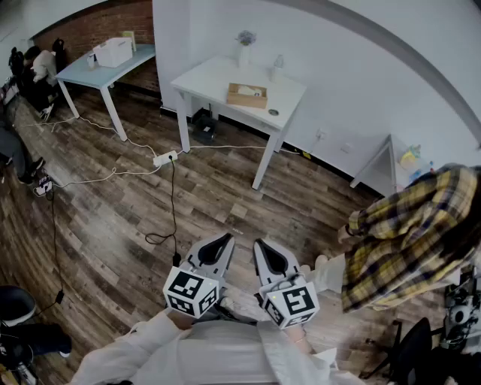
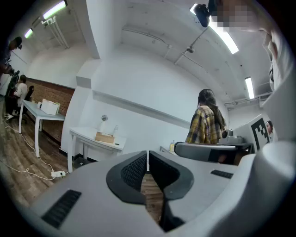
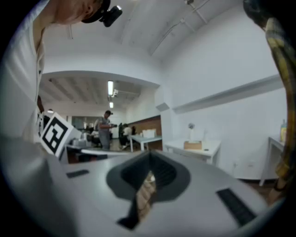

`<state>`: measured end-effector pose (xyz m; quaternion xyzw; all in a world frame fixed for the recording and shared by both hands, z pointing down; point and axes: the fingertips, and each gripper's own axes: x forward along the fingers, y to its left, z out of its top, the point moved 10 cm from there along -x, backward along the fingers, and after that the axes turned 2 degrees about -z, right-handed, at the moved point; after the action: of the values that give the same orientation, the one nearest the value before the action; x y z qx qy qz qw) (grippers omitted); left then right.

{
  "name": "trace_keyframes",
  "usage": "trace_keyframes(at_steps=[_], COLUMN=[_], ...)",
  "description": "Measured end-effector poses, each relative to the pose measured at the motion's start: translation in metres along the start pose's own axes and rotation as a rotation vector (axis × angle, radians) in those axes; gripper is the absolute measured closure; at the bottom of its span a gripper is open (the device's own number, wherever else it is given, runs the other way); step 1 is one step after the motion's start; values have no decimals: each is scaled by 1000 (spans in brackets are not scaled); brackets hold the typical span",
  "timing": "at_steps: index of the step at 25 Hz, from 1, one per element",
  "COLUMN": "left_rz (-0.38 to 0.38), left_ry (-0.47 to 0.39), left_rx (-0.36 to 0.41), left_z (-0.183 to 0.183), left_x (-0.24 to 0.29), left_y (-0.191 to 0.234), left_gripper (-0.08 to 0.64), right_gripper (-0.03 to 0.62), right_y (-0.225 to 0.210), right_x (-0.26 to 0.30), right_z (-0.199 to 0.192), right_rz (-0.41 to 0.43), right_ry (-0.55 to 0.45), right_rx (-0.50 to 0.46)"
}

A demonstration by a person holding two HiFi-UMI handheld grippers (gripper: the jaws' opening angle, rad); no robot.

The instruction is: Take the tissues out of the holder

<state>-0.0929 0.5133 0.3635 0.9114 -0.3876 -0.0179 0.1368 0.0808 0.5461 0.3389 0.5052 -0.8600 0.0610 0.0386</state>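
Clad in a white long-sleeved top, with loose sleeves creased toward the cuffs. Topped with a small black head camera on a dark mount. Left gripper and right gripper alike in build: pale grey moulded shells, broad and rounded, narrowing to two jaws. Lined inside with black pads of fine ribbed texture. Dark rectangular slotted vents set into the grey housing on either side. Capped at the rear with white cubes, left cube and right cube, every visible face printed with a black square marker.
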Motion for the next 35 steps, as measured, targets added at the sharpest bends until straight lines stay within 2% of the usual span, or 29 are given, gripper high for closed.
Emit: trace_keyframes(at_steps=[14, 24, 31, 35], left_rz=[-17, -19, -24, -18], left_ry=[-2, 8, -6, 17], left_rx=[-10, -22, -13, -10], left_z=[2, 1, 4, -3], left_x=[0, 7, 12, 21], left_y=[-1, -5, -5, -4], left_gripper=[528, 528, 528, 528], right_gripper=[581, 581, 581, 581], right_y=[4, -3, -8, -14], right_x=[2, -1, 0, 1], right_z=[2, 2, 0, 0], right_rz=[2, 28, 33, 51], right_ry=[6, -27, -30, -30], right_rx=[-12, 41, 33, 30])
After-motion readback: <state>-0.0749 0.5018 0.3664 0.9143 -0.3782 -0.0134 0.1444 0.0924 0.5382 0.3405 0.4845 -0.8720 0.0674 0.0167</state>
